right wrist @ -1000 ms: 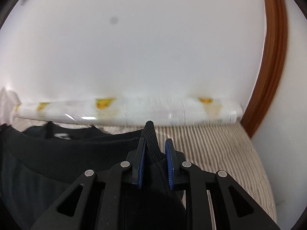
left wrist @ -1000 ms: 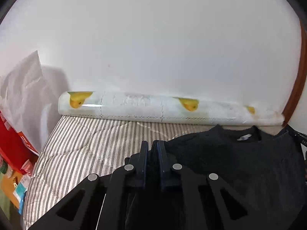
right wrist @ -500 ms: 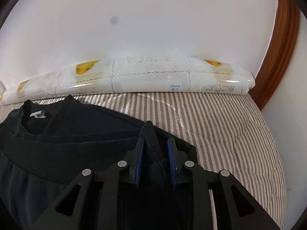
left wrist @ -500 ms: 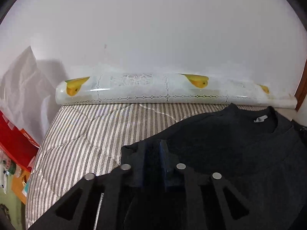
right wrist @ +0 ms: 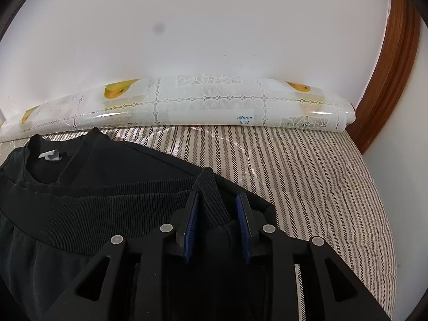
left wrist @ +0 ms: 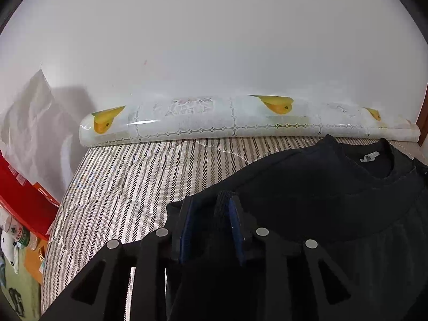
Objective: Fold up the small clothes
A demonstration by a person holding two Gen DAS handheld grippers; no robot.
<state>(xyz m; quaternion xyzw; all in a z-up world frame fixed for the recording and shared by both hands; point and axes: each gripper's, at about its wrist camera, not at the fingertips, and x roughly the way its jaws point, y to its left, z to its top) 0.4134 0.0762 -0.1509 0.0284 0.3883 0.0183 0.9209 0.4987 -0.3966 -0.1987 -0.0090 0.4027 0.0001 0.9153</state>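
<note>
A black sweater lies on the striped bed cover, its collar with a white label towards the wall. Its ribbed hem is folded up to just below the collar. My left gripper has its jaws opening; a ribbed corner of the hem stands between them, leaning on the right pad, clear of the left one. My right gripper is opening too, with the other ribbed hem corner loose between its blue pads.
A rolled plastic cloth with mango prints lies along the white wall. A red box and a white plastic bag stand at the left bed edge. A brown wooden frame rises at the right.
Both grippers came down and tipped towards the bed, laying the hem over the sweater's chest. Both pairs of jaws have widened and no longer pinch the ribbed corners.
</note>
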